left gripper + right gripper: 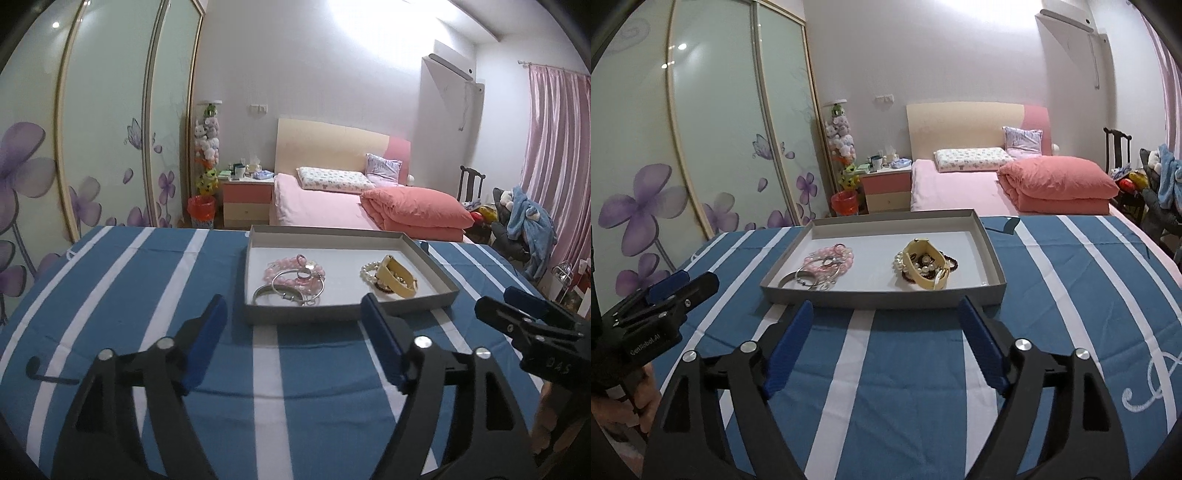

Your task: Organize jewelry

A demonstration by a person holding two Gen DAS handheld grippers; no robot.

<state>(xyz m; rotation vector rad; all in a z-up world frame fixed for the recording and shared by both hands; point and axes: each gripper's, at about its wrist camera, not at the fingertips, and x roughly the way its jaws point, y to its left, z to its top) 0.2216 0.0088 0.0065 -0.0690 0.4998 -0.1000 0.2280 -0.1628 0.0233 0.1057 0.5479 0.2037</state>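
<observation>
A shallow grey tray (347, 314) (882, 297) sits on the blue striped cloth. On its left lie pink bead bracelets (284, 271) (831, 256) with silver bangles (291, 291) (812, 278) and a ring on top. On its right lie a cream strap (397, 280) (925, 267), a pearl bracelet (369, 275) (899, 262) and dark beads. My left gripper (295, 306) is open and empty just before the tray's near wall. My right gripper (886, 308) is open and empty, also just before the tray. Each gripper shows at the edge of the other's view.
The table carries a blue cloth with white stripes (295, 387) (905, 369). Behind it stand a pink bed (332, 206), a nightstand (245, 201), a red bin (201, 212), a floral wardrobe at left and a chair with clothes at right.
</observation>
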